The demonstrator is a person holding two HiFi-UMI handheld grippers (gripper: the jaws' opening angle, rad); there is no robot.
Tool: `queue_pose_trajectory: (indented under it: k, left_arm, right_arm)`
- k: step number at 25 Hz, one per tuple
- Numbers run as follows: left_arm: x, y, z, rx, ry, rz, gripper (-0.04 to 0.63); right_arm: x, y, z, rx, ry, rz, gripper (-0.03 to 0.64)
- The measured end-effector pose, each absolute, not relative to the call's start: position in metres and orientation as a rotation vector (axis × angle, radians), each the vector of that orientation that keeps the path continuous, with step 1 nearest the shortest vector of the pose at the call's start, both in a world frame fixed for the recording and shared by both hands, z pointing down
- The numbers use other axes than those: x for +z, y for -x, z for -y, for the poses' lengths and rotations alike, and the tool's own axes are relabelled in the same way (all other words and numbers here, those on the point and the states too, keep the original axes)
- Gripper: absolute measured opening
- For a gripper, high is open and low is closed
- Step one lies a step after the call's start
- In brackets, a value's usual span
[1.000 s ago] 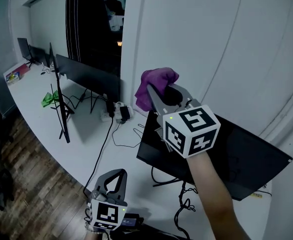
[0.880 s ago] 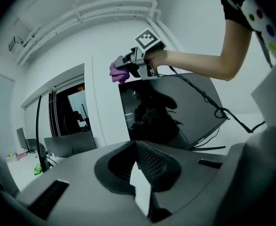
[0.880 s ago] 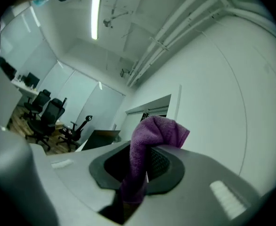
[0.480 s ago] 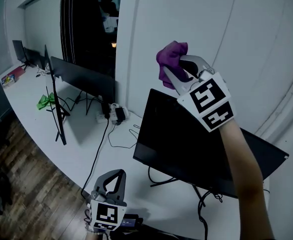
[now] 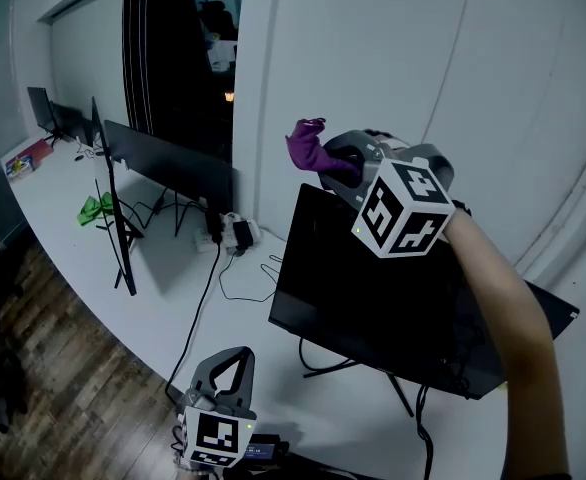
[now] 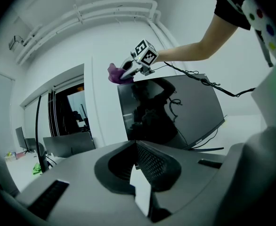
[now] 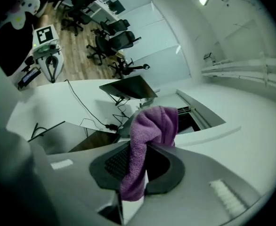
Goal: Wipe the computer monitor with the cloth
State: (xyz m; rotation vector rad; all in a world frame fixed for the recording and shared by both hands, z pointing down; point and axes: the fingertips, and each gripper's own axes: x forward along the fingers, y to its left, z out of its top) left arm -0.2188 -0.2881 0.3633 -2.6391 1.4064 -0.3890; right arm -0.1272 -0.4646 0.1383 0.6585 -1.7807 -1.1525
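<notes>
Cloth [image 5: 308, 148], purple: 1, clamped between jaws of right gripper [image 5: 335, 164], just above monitor [image 5: 373, 298] top corner. Left gripper [image 5: 235, 360]: jaws together, empty. Bezel logo unreadable.

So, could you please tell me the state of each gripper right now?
Left gripper: closed, holding nothing.
Right gripper: closed on the cloth.
</notes>
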Motion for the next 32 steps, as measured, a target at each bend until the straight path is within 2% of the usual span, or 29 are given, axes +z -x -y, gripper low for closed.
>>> queue_pose_trajectory:
  k: [15, 32]
  left_arm:
    - [0.366, 0.204, 0.274, -0.413, 2.642, -1.395, 0.006]
    - [0.362, 0.135, 0.240, -0.412, 2.667, -1.301, 0.006]
  right_arm:
    - [0.174, 0.122, 0.435, -1.198, -0.393, 1.624, 0.067]
    - [0.179, 0.042, 0.376, -1.129, -0.421, 1.680, 0.067]
